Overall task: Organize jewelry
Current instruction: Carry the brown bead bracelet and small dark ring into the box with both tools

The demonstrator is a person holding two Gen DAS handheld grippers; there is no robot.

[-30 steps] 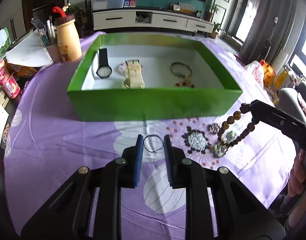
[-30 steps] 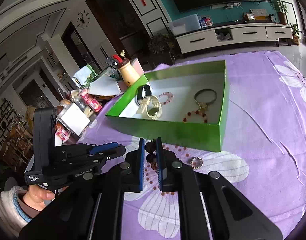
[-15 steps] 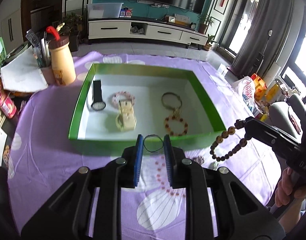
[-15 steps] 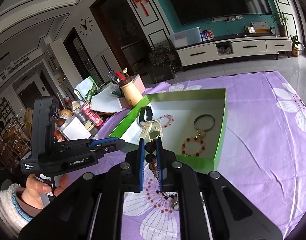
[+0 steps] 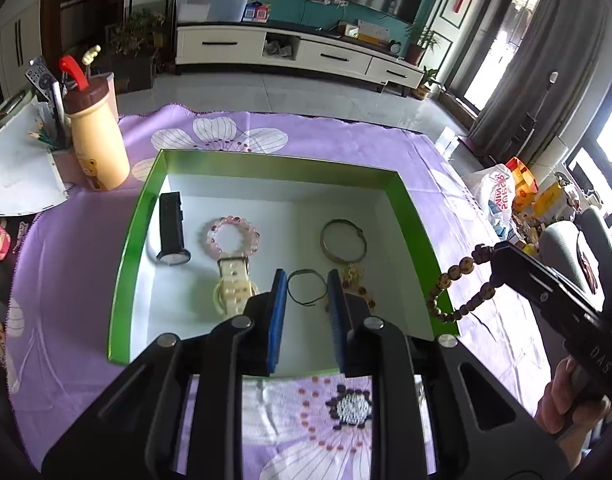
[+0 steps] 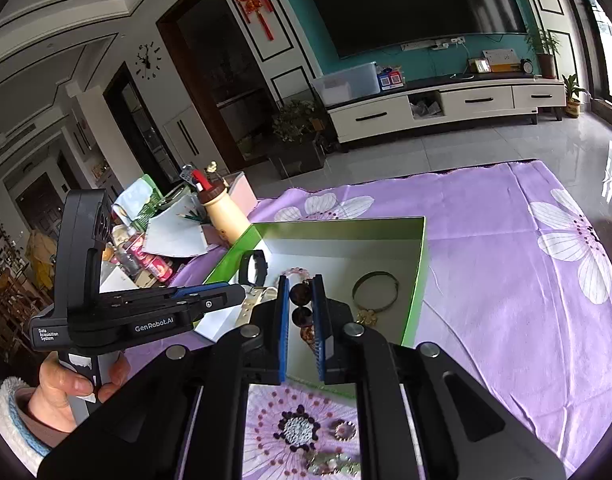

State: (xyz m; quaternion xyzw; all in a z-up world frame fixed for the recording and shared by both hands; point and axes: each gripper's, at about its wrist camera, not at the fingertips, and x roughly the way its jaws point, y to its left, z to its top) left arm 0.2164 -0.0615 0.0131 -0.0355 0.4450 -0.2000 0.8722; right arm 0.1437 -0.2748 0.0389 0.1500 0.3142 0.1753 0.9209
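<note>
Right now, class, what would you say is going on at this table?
A person is sorting jewelry into a green box with a handheld gripper in each hand. The left gripper holds a thin dark ring above the box. The right gripper is shut on a brown bead bracelet, hanging at the box's edge. Two watches and several bracelets already lie inside; a few pieces remain on the purple cloth.

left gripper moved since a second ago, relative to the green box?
Yes. The left gripper, shut on a thin ring, was short of the green box near wall; now it hangs over the box's inside.
</note>
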